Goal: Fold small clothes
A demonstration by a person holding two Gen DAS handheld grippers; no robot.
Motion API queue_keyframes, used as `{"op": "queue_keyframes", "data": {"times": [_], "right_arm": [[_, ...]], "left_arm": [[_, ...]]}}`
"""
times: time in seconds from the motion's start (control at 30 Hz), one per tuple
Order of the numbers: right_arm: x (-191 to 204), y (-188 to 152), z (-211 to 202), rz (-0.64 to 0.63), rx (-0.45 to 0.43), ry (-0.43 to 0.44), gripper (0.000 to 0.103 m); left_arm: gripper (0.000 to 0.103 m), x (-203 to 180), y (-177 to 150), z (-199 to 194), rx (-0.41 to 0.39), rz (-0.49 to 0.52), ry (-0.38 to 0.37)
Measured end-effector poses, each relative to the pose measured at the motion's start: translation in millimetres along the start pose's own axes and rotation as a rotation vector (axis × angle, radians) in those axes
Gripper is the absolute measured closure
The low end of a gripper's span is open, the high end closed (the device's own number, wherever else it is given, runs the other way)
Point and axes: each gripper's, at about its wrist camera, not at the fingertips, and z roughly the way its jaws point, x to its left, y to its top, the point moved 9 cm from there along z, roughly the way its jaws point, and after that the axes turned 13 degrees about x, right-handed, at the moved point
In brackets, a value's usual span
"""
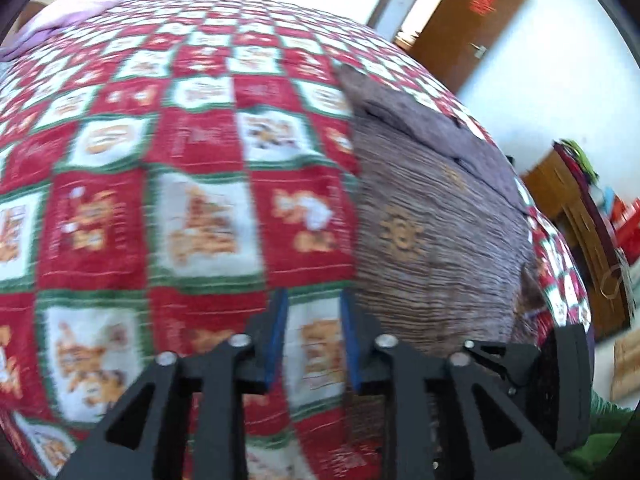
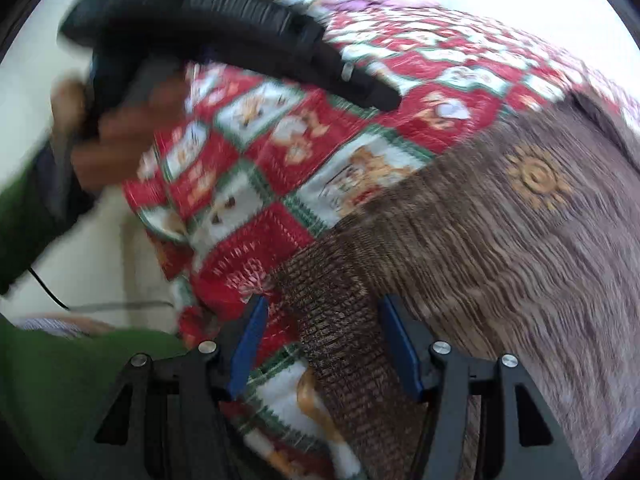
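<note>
A brown knitted sweater [image 1: 420, 220] with an orange sun motif [image 1: 401, 236] lies flat on a red, white and green checked quilt [image 1: 200, 208]. My left gripper [image 1: 313, 300] hangs open over bare quilt just left of the sweater's edge, with nothing between its blue pads. In the right wrist view the sweater [image 2: 500, 260] fills the right side, and its darker ribbed hem [image 2: 340, 320] runs down between my right gripper's [image 2: 324, 302] open fingers; the pads stand clear of it. The left gripper's black body [image 2: 240, 12] shows at top left, held by a hand [image 2: 120, 132].
A purple pillow [image 1: 68, 12] lies at the bed's far left. A brown door [image 1: 468, 28] and a wooden cabinet [image 1: 580, 232] with clutter on top stand beyond the bed's right edge. A green sleeve [image 2: 24, 220] and a cable on pale floor [image 2: 48, 292] lie left of the bed.
</note>
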Motion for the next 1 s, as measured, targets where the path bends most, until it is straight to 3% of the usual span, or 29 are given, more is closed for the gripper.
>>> {"op": "queue_keyframes", "data": {"times": [0.07,0.13,0.2,0.37,0.4,0.5,0.57,0.7,0.77,0.83,1.0], "right_arm": [[6,2,4,-0.057,0.008,-0.055,0.048],[0,2,7,-0.07,0.02,-0.126,0.074],[-13,2,2,-0.018,0.013,-0.112,0.093],[-51,-3,-21,0.242,-0.059,0.161,0.094],[-60,-4,-29,0.3,-0.096,0.252,0.094],[-72,-5,-50,0.376,-0.173,0.429,0.094],[-82,-7,-61,0.401,-0.217,0.46,0.094],[-109,-17,-59,0.486,-0.218,0.423,0.094],[-114,-21,-60,0.516,-0.23,0.455,0.094],[-120,-22,-66,0.534,-0.257,0.49,0.094],[-123,-16,-79,0.486,-0.258,0.451,0.094]], "left_arm": [[0.044,3,1,-3,-0.019,-0.002,0.023],[0.025,3,4,-6,-0.042,0.017,0.046],[0.018,-1,9,-8,-0.063,0.049,0.065],[0.018,-23,21,-6,-0.063,0.225,0.084],[0.018,-30,24,-5,-0.058,0.277,0.09],[0.018,-41,33,-1,-0.052,0.366,0.104],[0.018,-46,38,1,-0.047,0.395,0.113],[0.018,-57,41,10,-0.023,0.463,0.105],[0.018,-66,36,17,0.004,0.534,0.107],[0.018,-80,29,23,0.026,0.645,0.111],[0.018,-116,15,34,0.077,0.93,0.053]]}}
